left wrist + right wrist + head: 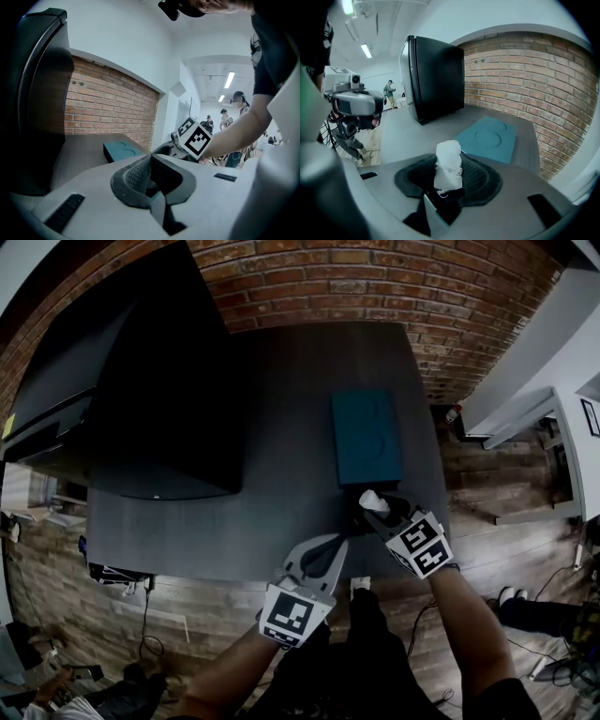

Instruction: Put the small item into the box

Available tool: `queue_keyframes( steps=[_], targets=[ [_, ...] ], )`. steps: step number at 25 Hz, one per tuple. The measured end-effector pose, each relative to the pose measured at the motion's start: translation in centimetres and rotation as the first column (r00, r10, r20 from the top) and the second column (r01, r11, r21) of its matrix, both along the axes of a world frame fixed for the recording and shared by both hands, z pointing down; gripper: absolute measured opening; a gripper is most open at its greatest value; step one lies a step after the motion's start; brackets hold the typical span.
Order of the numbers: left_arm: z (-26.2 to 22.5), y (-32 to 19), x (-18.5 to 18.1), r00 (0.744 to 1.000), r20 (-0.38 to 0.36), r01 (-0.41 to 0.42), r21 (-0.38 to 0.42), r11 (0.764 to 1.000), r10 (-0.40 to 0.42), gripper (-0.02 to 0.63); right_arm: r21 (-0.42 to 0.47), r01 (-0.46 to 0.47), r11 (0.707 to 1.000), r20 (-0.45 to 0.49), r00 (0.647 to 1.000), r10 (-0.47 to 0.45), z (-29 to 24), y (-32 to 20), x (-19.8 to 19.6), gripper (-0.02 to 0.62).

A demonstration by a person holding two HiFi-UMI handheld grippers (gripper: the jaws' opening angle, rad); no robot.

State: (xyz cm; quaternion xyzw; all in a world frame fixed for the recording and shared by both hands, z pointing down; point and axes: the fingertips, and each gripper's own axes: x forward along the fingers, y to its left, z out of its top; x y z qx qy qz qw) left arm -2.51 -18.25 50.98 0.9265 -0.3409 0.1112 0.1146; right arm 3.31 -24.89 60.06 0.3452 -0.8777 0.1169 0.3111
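On the dark grey table (281, 512) lies a flat teal box (366, 437) with two round shapes pressed into its lid, which is down. My right gripper (371, 506) hovers just short of the box's near edge, shut on a small white fibrous item (373, 499). In the right gripper view the white item (448, 152) stands upright between the pads of the right gripper (450, 163), with the teal box (487, 138) just beyond. My left gripper (344, 539) sits near the table's front edge, beside the right one. The left gripper (150, 159) is shut with nothing in it.
A large black monitor (159, 390) stands on the table's left half against the brick wall (394, 287). The table's right edge runs close to the box. Wooden floor, cables and several people are beyond the table.
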Motion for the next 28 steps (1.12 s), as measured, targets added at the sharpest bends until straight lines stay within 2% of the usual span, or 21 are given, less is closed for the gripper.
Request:
queue_keyframes(
  steps=[5,10,17,22,28],
  targets=[
    [0.7,-0.3,0.3,1.000,0.001,0.006,-0.018,1.000,-0.006,0.034,-0.061,0.060,0.996,-0.085,0.994,-0.065,2.4,0.1,-0.2,0.175],
    [1.0,-0.7,0.3,1.000,0.001,0.012,-0.028,1.000,-0.012,0.034,-0.118,0.124,0.985,-0.178,0.973,-0.144,4.7,0.3,-0.2,0.175],
    [1.4,-1.4,0.4,1.000,-0.009,0.024,-0.039,0.999,-0.025,0.034,-0.174,0.178,0.969,-0.236,0.947,-0.217,6.4,0.4,-0.7,0.176],
    [1.5,-1.8,0.1,0.999,-0.009,0.035,-0.044,0.998,-0.036,0.034,-0.208,0.216,0.954,-0.296,0.916,-0.271,7.6,0.1,-0.8,0.176],
    [1.4,-2.3,-0.5,0.998,-0.010,0.056,-0.047,0.997,-0.056,0.034,-0.250,0.227,0.941,-0.324,0.896,-0.302,8.6,0.1,-0.9,0.178]
  ],
)
